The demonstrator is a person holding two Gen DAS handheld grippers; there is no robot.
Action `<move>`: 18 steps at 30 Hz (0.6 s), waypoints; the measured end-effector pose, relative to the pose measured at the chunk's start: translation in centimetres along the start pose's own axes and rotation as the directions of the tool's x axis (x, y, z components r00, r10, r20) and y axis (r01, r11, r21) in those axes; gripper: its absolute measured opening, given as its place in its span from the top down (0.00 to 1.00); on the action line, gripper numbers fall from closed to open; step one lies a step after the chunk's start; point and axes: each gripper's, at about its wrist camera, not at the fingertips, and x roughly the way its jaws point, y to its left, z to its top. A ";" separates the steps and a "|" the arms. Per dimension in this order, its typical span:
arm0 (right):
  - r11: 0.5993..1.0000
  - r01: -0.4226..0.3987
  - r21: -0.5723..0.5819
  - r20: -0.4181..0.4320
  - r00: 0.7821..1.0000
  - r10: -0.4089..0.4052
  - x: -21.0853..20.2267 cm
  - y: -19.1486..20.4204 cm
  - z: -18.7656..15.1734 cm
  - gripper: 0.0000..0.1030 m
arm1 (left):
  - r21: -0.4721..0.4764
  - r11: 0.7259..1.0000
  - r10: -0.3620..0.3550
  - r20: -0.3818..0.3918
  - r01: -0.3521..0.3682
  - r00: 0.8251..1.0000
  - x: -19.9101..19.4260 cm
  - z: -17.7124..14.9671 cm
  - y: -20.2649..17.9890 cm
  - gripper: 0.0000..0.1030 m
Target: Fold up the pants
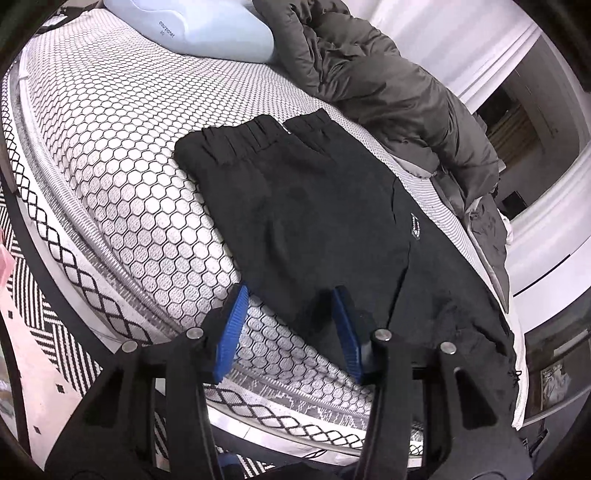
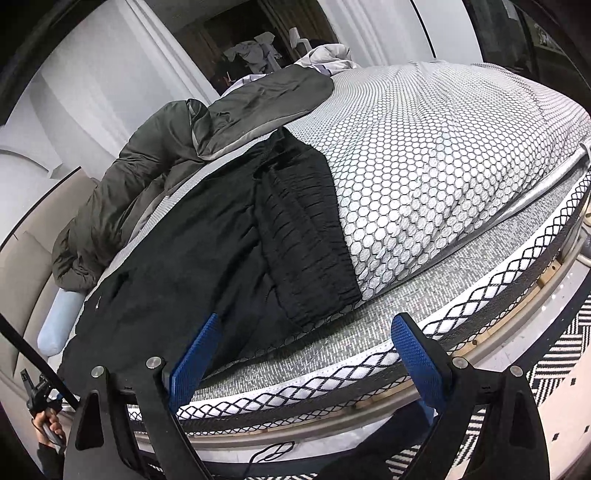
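Observation:
Black pants (image 1: 314, 206) lie flat on a bed with a white honeycomb-patterned cover (image 1: 110, 129), waistband at the far end. My left gripper (image 1: 291, 295) is open, its blue pads straddling the pants' near edge just above the cloth. In the right wrist view the pants (image 2: 221, 266) lie with the gathered waistband toward the right. My right gripper (image 2: 306, 325) is wide open at the bed's near edge, left pad over the pants, right pad over the mattress side, holding nothing.
A dark olive puffy jacket (image 1: 388, 81) lies heaped beyond the pants, also in the right wrist view (image 2: 155, 173). A light blue pillow (image 1: 207, 29) sits at the bed's head. A black-and-white rug (image 2: 546, 354) covers the floor. White walls stand behind.

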 end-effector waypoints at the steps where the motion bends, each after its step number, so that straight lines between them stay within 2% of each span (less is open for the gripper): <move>1: 1.000 -0.001 -0.004 0.000 1.000 0.001 0.0 0.1 0.0 0.08 | -0.006 1.000 -0.004 0.003 0.004 1.000 -0.2 -0.2 0.2 0.57; 8: 0.999 -0.039 0.015 0.004 0.999 0.039 0.3 0.2 0.3 0.08 | -0.065 0.998 -0.011 0.040 0.014 0.999 1.8 2.4 0.1 0.58; 9: 0.998 -0.055 0.027 0.003 0.998 0.055 0.3 0.2 0.3 0.08 | -0.071 0.997 -0.003 0.052 0.007 0.999 2.1 2.8 0.0 0.61; 10: 0.997 -0.067 0.038 0.002 0.998 0.067 0.4 0.1 0.3 0.08 | -0.071 0.997 0.006 0.062 -0.001 0.998 2.2 3.1 -0.2 0.81; 11: 0.997 -0.065 0.049 -0.007 0.998 0.066 0.5 0.0 0.3 0.08 | -0.067 0.998 0.020 0.070 -0.016 0.997 2.4 3.4 -0.4 0.96; 13: 0.996 -0.053 0.075 -0.024 0.998 0.055 0.6 -0.4 0.1 0.11 | -0.064 0.998 0.016 0.084 -0.011 0.996 2.5 3.7 -0.4 0.98; 18: 0.981 -0.128 0.144 -0.034 0.990 0.135 1.4 -1.1 -0.3 0.25 | -0.044 0.999 0.005 0.110 0.000 0.994 1.9 3.6 -0.6 0.99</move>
